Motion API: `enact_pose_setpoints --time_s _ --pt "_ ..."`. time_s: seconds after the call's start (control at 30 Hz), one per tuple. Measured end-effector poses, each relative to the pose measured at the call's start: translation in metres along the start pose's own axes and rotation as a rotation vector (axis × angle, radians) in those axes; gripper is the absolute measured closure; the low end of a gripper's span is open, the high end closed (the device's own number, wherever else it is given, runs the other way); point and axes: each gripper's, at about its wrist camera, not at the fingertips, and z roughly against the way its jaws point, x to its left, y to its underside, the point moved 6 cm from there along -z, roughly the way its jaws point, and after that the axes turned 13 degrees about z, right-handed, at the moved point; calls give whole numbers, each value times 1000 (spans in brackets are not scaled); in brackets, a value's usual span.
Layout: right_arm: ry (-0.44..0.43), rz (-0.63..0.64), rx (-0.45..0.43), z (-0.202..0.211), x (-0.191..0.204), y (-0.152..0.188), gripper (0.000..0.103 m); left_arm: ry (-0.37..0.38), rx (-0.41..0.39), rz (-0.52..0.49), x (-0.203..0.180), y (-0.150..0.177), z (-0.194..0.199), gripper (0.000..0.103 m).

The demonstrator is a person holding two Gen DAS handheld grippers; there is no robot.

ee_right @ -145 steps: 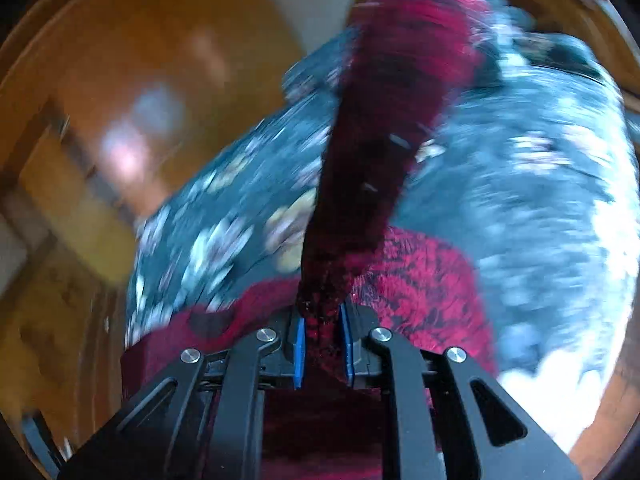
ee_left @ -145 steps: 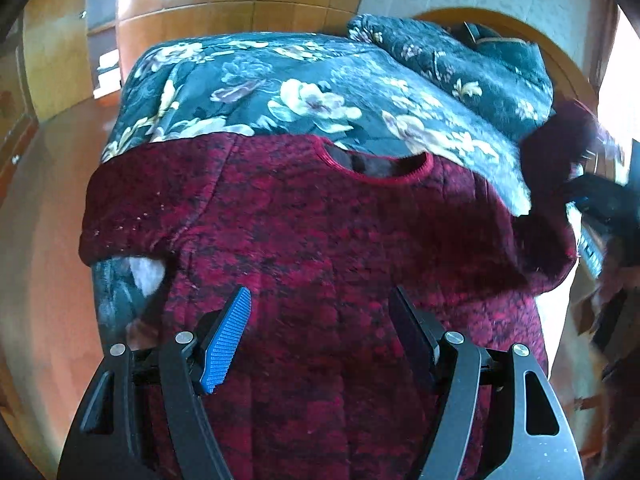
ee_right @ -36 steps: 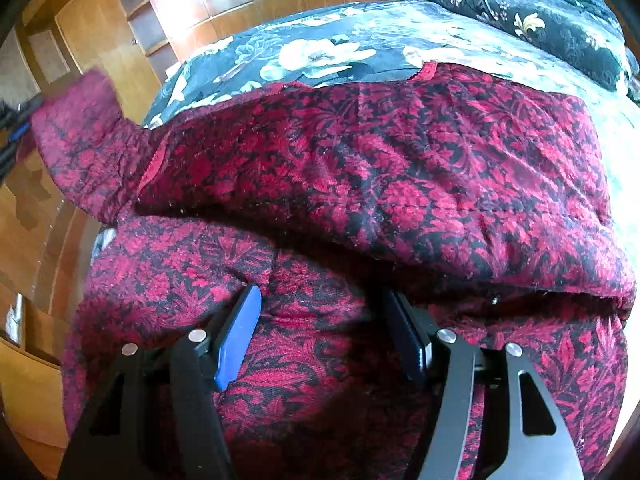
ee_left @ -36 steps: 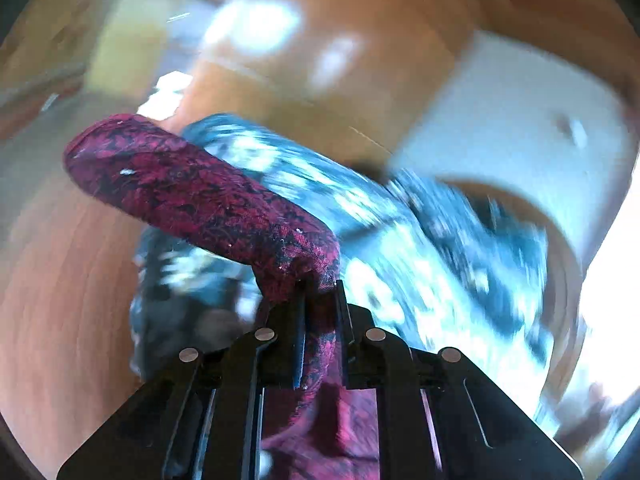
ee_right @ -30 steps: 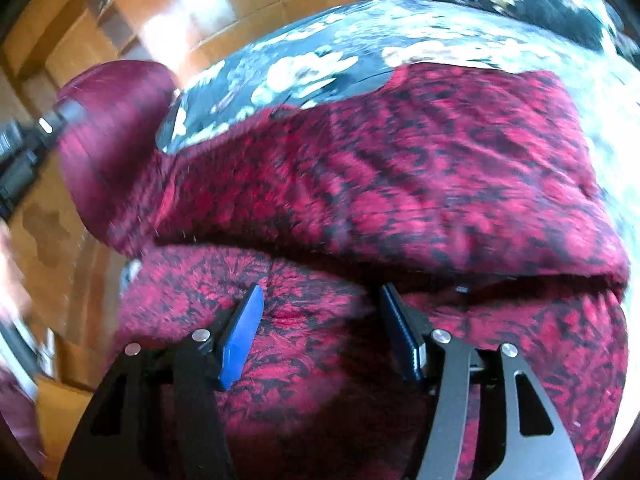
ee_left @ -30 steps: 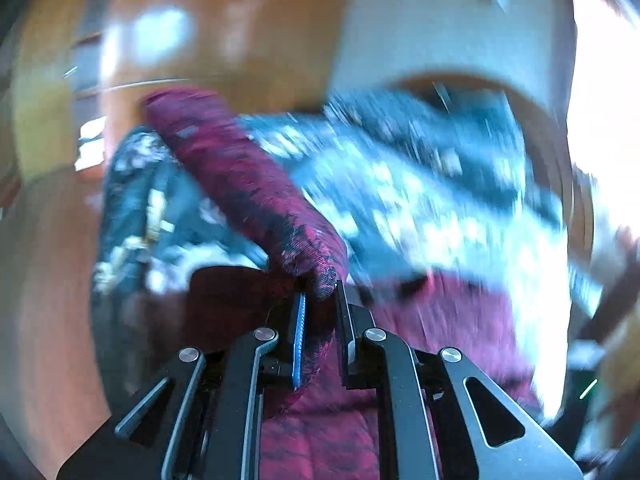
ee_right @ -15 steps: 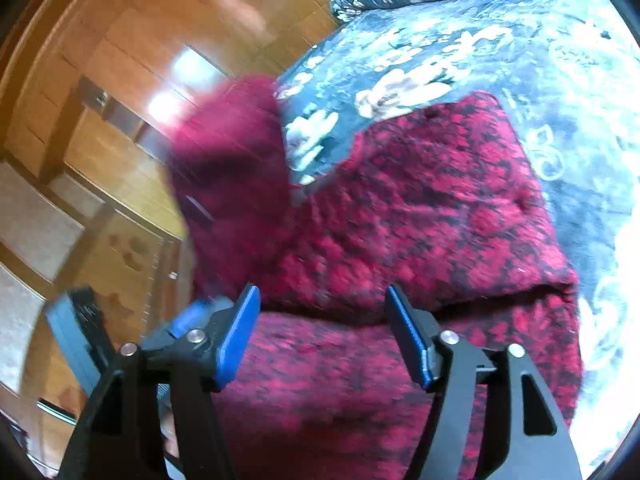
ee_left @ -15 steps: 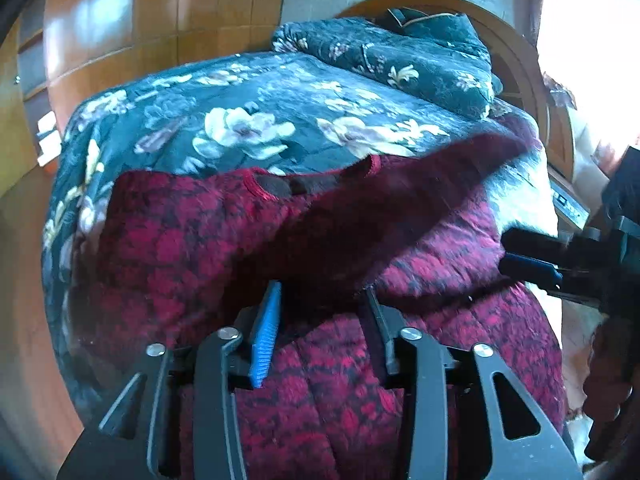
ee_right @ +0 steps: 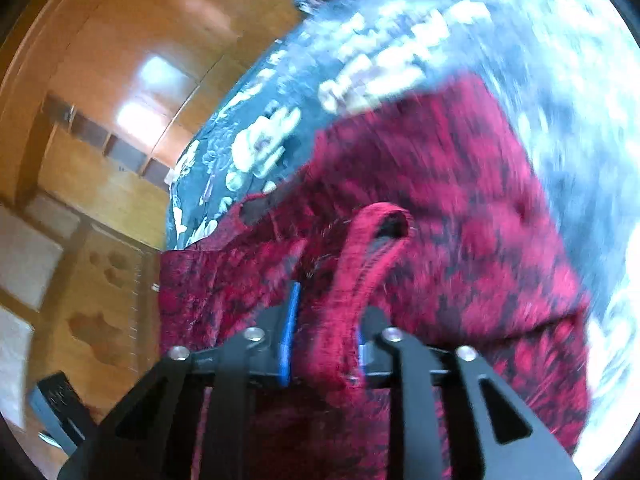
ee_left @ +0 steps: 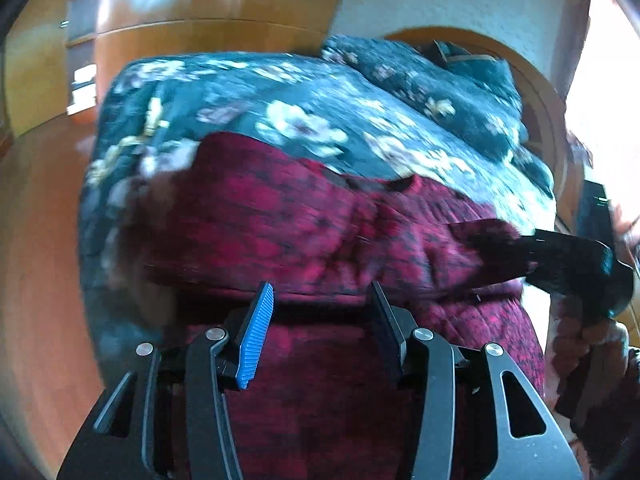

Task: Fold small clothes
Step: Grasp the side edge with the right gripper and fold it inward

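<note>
Red top: a red and black flowery top lies spread on the bed, right in front of both tools. Part of it is folded over itself. It also fills the space under the left tool.

Left tool: the left gripper hangs just over the top. Its jaws are partly apart and are opening. Nothing is pinched between them; only the flat cloth shows below. The blue pad is on its left finger.

Right tool: the right gripper has its jaws closing on a bunched bit of the top. The red cuff of the sleeve sticks up just past the fingertips, with its dark hole showing. The cloth fills the narrow gap between the jaws.

Right tool seen from the left tool: it is off to the right side, dark, with its tip at the sleeve end. A hand holds it from below.

Bed cover: a dark blue quilt with pale flowers lies under the top and runs on beyond it, away from both tools.

Pillow: a pillow in the same cloth sits at the far end.

Wall: brown wood panels are behind the bed.
</note>
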Motion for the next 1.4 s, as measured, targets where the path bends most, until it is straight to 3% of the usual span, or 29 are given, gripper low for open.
enact_pose_setpoints --time_s 0.1,0.2,0.4,0.5,0.63,0.7,0.8,0.87,0.93,0.97,1.07,1.17,1.4 --pt "53 244 -109 31 32 -30 85 -13 -36 62 17 -18 7 55" --pt "93 333 -124 36 33 -43 85 -27 -54 118 31 -34 8 55" --pt "172 176 38 -15 -43 -23 85 -115 -42 182 49 -64 -15 55" --pt "181 98 53 -18 -73 -8 85 -131 -26 213 59 -81 -33 43" --pt "174 73 63 -21 -85 1 85 -128 25 257 67 -94 -59 42" --pt "180 77 69 -25 -86 0 84 -196 57 244 70 -94 -78 42" --pt "174 62 73 -27 -89 1 84 -387 118 176 79 -82 -108 44" --pt "157 51 83 -24 -91 0 77 -415 88 140 75 -80 -107 44" --pt "185 60 75 -14 -91 -3 61 -429 40 115 68 -81 -92 44" --pt "206 75 61 -6 -90 -5 59 -434 12 109 66 -82 -84 44" --pt "261 122 -4 21 -80 -14 54 -402 -99 76 53 -90 -58 44" --pt "248 190 -39 33 -55 -17 55 -355 -143 21 33 -93 -48 44" --pt "235 217 56 -13 -36 -9 55 -332 -79 -56 8 -81 -82 44"
